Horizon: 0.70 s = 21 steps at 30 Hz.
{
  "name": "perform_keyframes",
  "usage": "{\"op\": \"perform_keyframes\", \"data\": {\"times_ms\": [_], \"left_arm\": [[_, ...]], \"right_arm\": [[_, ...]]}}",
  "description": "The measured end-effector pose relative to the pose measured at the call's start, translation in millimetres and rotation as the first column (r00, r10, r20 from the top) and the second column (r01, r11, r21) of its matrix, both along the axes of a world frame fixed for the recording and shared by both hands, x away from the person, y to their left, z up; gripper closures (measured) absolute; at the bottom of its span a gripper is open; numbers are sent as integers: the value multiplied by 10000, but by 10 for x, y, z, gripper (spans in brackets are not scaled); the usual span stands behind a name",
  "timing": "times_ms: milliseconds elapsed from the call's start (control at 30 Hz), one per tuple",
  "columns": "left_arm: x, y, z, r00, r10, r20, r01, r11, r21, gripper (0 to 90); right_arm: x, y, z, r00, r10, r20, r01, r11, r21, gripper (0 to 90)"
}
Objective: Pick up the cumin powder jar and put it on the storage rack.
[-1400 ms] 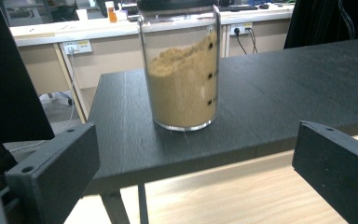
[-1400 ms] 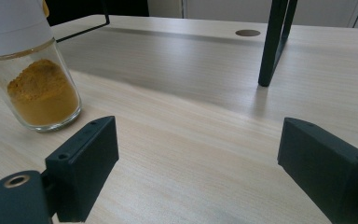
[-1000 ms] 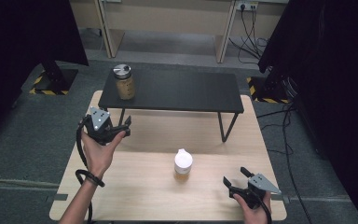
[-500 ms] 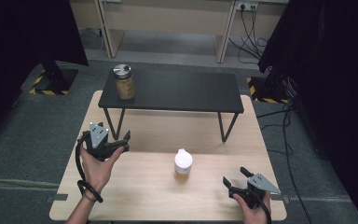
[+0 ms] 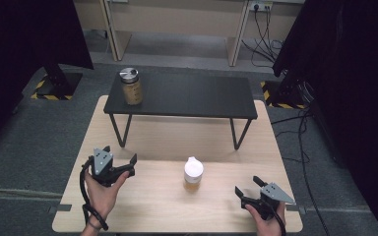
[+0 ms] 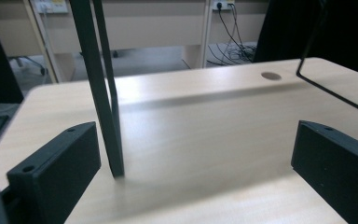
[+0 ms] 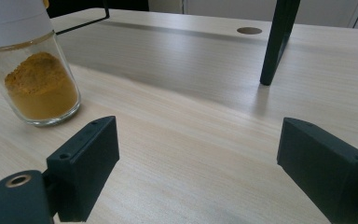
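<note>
A small glass jar (image 5: 193,174) with a white cap and orange powder stands near the middle of the wooden table (image 5: 152,216). My right gripper (image 5: 247,185) rests low at the front right, open and empty, to the right of that jar. In the right gripper view the jar (image 7: 37,79) is at the upper left, beyond the open right gripper (image 7: 198,128). My left gripper (image 5: 120,155) is held in a hand at the front left, open and empty. In the left gripper view the left gripper (image 6: 193,133) has only bare tabletop inside its gap, with a black leg (image 6: 107,93) just beyond its left jaw.
A low black table (image 5: 187,96) stands on the far half of the wooden table, its thin legs (image 5: 120,130) near the left gripper. On its left end stands a larger jar (image 5: 131,86) with a metal lid. Cables lie on the floor at the right.
The left hand has come down and back toward the table's front edge with its gripper still open. The right gripper and both jars have stayed put.
</note>
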State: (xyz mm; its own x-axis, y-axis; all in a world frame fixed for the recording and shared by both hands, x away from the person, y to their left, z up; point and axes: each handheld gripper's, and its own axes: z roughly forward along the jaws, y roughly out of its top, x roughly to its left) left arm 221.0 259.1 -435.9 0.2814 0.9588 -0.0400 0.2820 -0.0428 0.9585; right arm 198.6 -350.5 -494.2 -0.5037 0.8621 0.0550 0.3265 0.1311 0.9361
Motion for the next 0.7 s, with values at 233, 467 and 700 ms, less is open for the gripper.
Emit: {"op": "perform_keyframes", "data": {"times_ms": [233,467,700], "left_arm": [[-90,5,-211,9981,-107,-601,99,9999,-128,4],[-111,-5,-312,9956,-202,-918,201,9998,-22,4],[-143,-20,-432,9949,-265,-969,275,9996,88,4]], "right_arm": [[-2,12,4,10000,-2,18,2,10000,-74,129],[-7,24,7,10000,-7,53,8,9998,-176,129],[-3,32,13,10000,12,39,-11,9997,-235,129]]}}
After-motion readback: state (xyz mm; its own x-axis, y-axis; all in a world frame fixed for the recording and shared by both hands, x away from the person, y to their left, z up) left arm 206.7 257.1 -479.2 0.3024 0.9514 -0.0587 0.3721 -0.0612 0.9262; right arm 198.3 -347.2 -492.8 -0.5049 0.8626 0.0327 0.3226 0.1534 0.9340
